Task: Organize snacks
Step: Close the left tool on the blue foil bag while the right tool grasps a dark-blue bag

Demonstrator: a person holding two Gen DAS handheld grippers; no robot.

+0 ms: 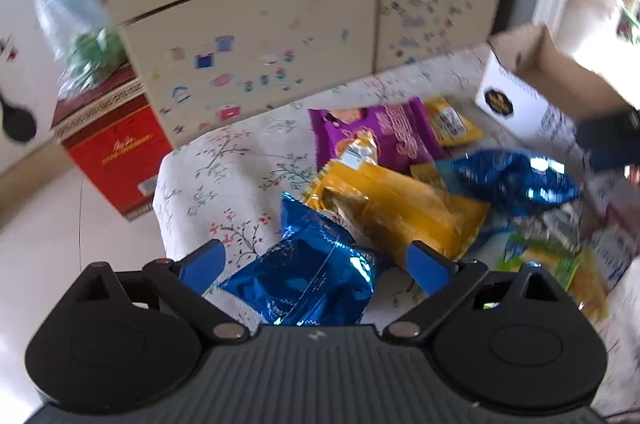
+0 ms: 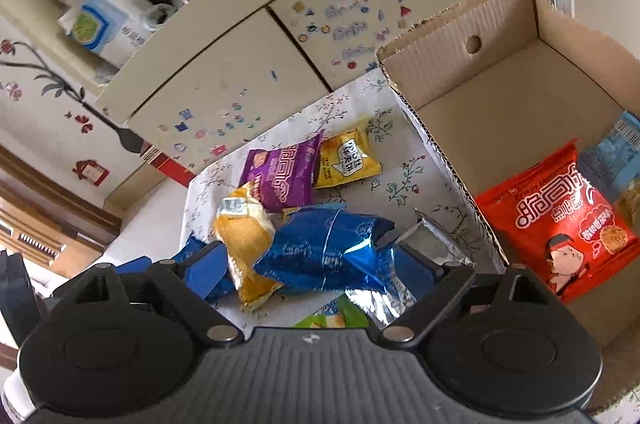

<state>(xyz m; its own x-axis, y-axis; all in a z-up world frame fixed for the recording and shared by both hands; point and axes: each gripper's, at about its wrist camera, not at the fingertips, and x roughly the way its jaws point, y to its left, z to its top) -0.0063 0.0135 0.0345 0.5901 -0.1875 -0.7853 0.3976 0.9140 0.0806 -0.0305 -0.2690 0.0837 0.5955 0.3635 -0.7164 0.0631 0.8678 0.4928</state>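
Note:
Loose snack packets lie on a table with a floral cloth (image 1: 224, 164). My left gripper (image 1: 316, 264) is open over a blue foil packet (image 1: 304, 276), which lies between its blue fingers (image 1: 204, 264) without being pinched. Beyond it are an orange packet (image 1: 400, 208), a purple packet (image 1: 380, 136), a small yellow packet (image 1: 452, 120) and a second blue foil packet (image 1: 516, 180). My right gripper (image 2: 312, 268) is open wide above that second blue foil packet (image 2: 328, 252) and the orange packet (image 2: 244, 240). The purple packet (image 2: 280, 176) and the small yellow packet (image 2: 348, 156) lie farther back.
An open cardboard box (image 2: 500, 104) stands on the table's right side and holds a red packet (image 2: 560, 224) and a pale blue one (image 2: 612, 160). A silver packet (image 2: 432, 236) lies beside the box. A stickered cream cabinet (image 1: 260, 36) stands behind, with a red carton (image 1: 116, 152) on the floor.

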